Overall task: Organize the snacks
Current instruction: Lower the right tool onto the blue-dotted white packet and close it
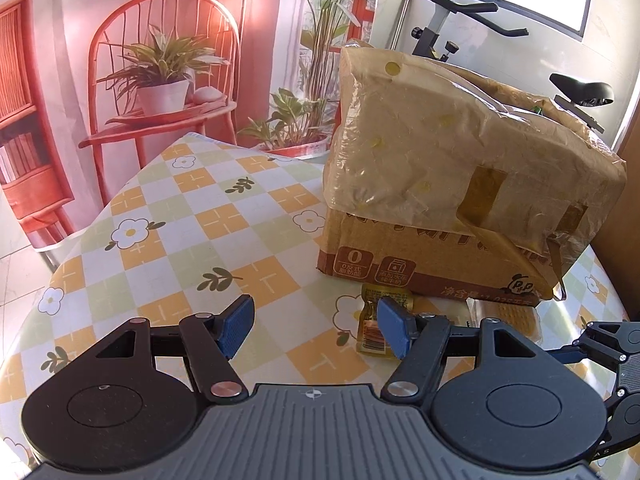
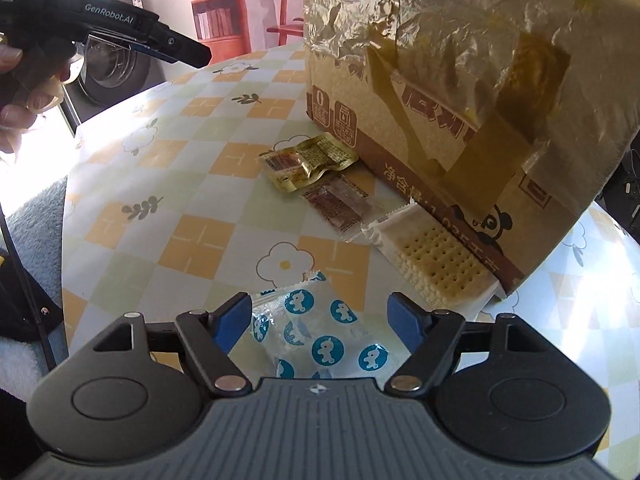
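- Checked oilcloth in orange, pale green and white, with flower and leaf prints, covering the surface (image 1: 192, 216).
- Left gripper (image 1: 316, 330) angled down over that cloth, blue-padded fingers (image 1: 236, 326) spread apart, clamping nothing, only bare cloth in the gap.
- Gold snack packet (image 1: 370, 330) lying flat at 1 o'clock from the left gripper, just past the right-hand finger and partly hidden behind it.
- Cardboard box (image 1: 420, 256) with brown print and a panda figure standing at 1 o'clock in the left view, loosely draped in crinkled tan plastic (image 1: 440, 140) patched with tape.
- Part of the right gripper's black linkage visible at 3 o'clock, at the left view's edge.
- In the right view, a hand (image 2: 24, 92) at 10 o'clock gripping the other tool's black handle.
- Same gold packet (image 2: 308, 162) at 12 o'clock, close to the box (image 2: 400, 132) base, touching a dark brown sachet (image 2: 340, 204) just beside it.
- Clear-wrapped cracker bar (image 2: 436, 260) at 1 o'clock, lying along the foot of the box.
- Right gripper (image 2: 320, 320) tilted steeply down, fingers (image 2: 400, 318) released and wide; no pad seen pressing anything.
- White wrapper with blue round unicorn marks (image 2: 316, 332) lying on the cloth between those fingers, its left edge near the left pad, contact there impossible to tell.
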